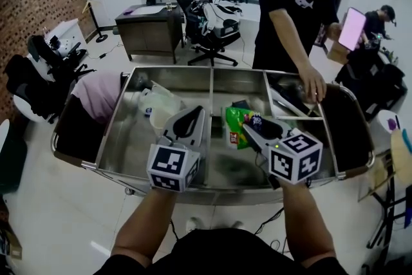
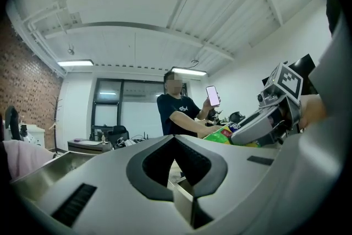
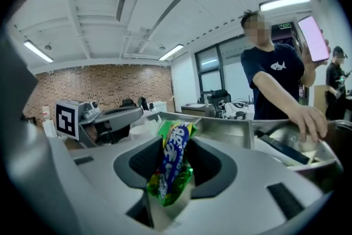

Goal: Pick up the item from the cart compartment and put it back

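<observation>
Clamping green snack packet (image 3: 175, 162), right hand-held gripper (image 1: 251, 131) tilted down over cart (image 1: 174, 77)

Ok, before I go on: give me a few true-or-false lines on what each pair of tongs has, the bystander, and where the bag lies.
1. The right tongs are shut on a green and blue snack packet. True.
2. The left tongs grip a second packet. False: nothing is between them.
3. A standing person in a black T-shirt has a hand at the far right compartment of the steel cart. True.
4. The white plastic bag lies in the cart's right-hand compartment. False: it lies in the left one.
</observation>
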`<state>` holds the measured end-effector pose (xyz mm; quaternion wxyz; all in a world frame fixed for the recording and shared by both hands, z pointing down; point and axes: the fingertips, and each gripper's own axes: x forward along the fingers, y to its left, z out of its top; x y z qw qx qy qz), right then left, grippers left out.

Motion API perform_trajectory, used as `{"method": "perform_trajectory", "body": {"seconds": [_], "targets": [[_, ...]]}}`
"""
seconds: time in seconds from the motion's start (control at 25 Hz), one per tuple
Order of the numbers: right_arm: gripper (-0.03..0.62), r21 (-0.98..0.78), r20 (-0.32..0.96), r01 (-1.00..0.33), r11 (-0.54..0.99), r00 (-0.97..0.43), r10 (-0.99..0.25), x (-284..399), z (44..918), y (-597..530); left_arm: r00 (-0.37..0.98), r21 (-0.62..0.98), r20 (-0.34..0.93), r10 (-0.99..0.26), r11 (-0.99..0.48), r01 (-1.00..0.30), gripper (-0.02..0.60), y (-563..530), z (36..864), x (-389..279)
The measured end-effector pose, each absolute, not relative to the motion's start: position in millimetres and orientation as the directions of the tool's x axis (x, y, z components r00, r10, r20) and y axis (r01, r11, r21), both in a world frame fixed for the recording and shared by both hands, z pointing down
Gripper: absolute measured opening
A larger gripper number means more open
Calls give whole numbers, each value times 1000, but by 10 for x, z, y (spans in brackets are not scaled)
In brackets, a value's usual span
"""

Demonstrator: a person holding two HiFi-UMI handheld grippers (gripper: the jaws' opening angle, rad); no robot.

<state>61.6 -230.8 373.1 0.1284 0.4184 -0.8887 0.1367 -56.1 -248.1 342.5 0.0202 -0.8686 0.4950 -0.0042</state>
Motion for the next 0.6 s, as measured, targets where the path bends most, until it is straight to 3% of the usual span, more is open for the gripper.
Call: {"method": "perform_trajectory", "body": {"seconds": [0.6], "targets": [[184, -113, 552, -792, 600, -552, -625, 458, 4441, -2575, 501, -6, 54, -864, -502, -865, 0, -2790, 3758, -574]]}}
